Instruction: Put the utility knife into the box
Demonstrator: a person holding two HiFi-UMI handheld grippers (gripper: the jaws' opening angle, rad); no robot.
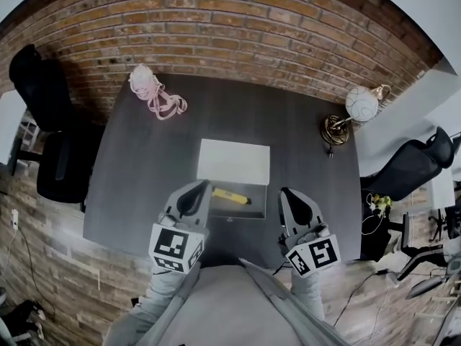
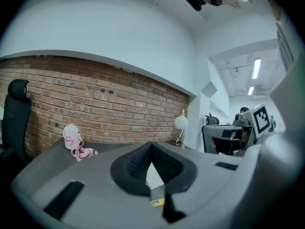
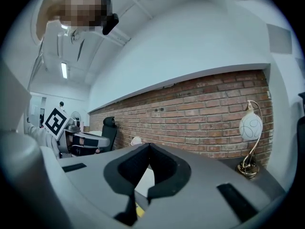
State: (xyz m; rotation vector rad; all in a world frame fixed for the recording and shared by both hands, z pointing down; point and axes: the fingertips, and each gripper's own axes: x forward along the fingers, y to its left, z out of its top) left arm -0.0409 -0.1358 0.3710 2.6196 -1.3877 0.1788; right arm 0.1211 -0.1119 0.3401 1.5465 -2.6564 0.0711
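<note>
Left gripper (image 1: 193,194): clenched, nothing between its jaws, over the near part of the table (image 1: 137,164).
Right gripper (image 1: 291,197): clenched too, empty.
Utility knife (image 1: 230,196): yellow, lying inside the box, just right of the left gripper's tip.
Box (image 1: 253,209): open, between the two grippers, with its white lid (image 1: 234,161) beyond them.

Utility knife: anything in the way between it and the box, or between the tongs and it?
Nothing visible. The utility knife already lies inside the open box, with the lid open behind it. The left gripper and right gripper flank the box, tongs shut and empty.
</note>
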